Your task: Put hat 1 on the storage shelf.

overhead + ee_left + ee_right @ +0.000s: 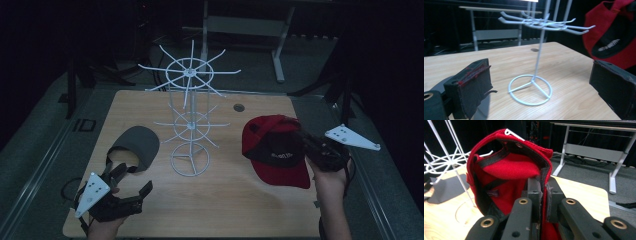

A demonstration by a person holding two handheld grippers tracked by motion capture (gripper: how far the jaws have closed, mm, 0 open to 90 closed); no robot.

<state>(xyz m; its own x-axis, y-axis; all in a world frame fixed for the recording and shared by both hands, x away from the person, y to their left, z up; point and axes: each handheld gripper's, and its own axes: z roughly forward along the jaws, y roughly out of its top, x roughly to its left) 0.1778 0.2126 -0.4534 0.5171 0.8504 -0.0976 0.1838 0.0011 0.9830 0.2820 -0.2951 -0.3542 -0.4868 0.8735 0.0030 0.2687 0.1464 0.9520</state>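
right hand-held gripper [300, 136] clamped on red cap [274, 150] rim, cap hanging frame right; left hand-held gripper [131, 186] wide, empty, lower left.

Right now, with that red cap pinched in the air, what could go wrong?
The right gripper pinches only the red cap's thin edge, so it might slip free. The white wire rack stands light and tall beside it; a swinging cap could snag a prong and tip it onto the grey cap.
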